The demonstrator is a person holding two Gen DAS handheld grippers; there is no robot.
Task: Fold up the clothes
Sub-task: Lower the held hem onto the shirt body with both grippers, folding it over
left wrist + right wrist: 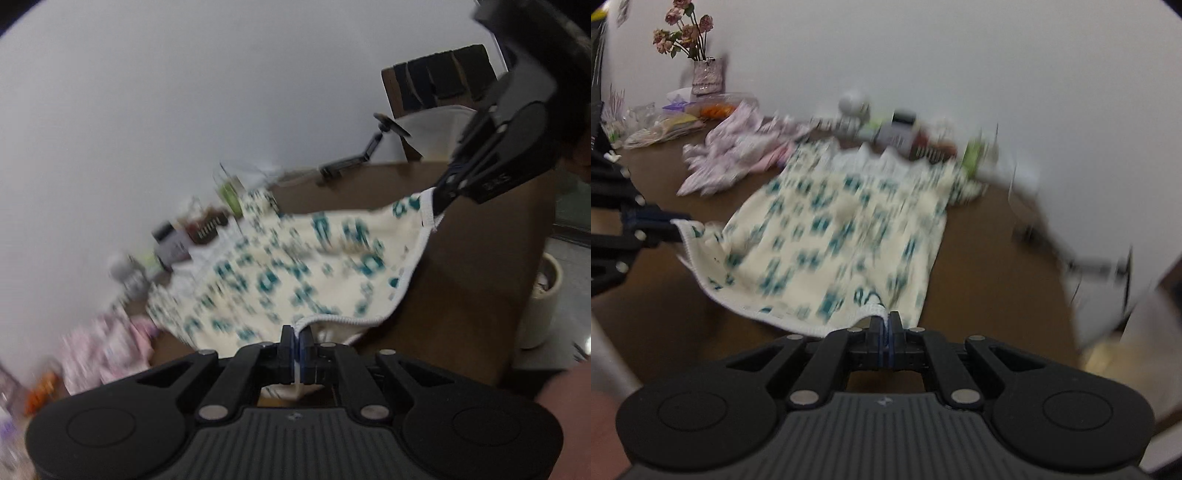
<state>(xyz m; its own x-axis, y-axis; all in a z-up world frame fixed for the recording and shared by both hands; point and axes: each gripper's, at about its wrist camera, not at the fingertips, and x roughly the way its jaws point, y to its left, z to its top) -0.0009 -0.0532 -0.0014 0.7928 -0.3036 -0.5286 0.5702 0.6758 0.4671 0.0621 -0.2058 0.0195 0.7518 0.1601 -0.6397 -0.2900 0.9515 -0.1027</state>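
Over the brown table (997, 240), left gripper (297, 336) and right gripper (886, 321) each pinch a hem corner of the cream teal-print garment (842, 229), lifted edge mid-fold, likely next carrying it toward the far edge.

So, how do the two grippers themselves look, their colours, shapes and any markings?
Both look alike. The left gripper and the right gripper are matte black, with two narrow fingers whose inner pads are blue. Black linkage bars with silver rivets run back to a wide grey ribbed body that has a round black disc at each side. White lettering on the right gripper is too blurred to read. No cables show.
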